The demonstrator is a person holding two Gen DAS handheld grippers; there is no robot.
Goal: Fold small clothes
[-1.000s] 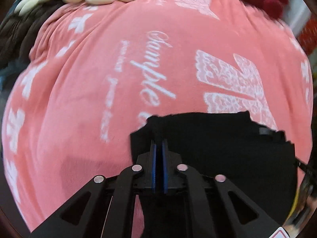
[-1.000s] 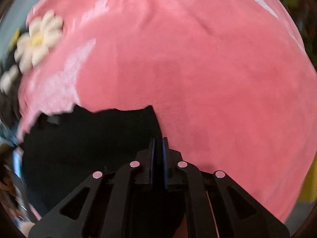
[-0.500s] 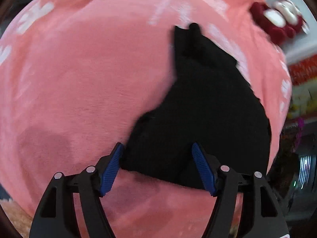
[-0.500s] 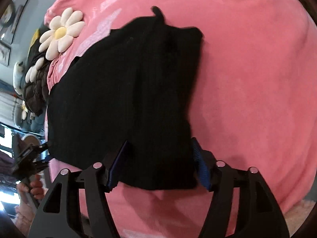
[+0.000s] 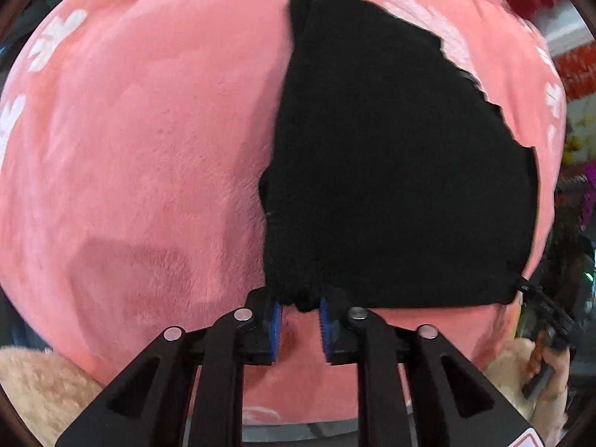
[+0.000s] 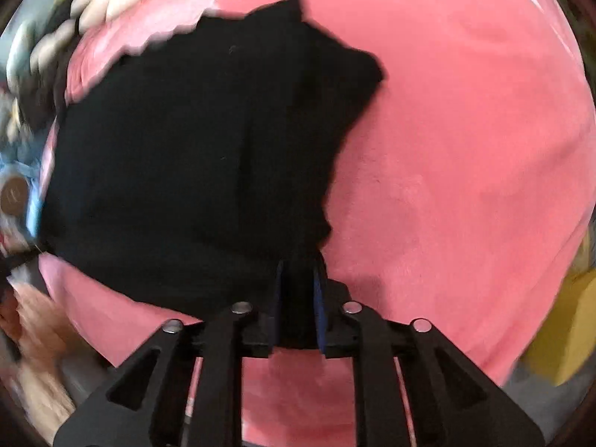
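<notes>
Left gripper (image 5: 299, 311) and right gripper (image 6: 298, 290) each stand with blue-padded jaws narrowly parted, pointing forward.

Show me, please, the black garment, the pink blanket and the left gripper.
black garment (image 5: 402, 171), left wrist view, middle of the cloth.
pink blanket (image 5: 149, 149), left wrist view, bare plush.
left gripper (image 5: 300, 311), left wrist view, between the fingertips.
</notes>
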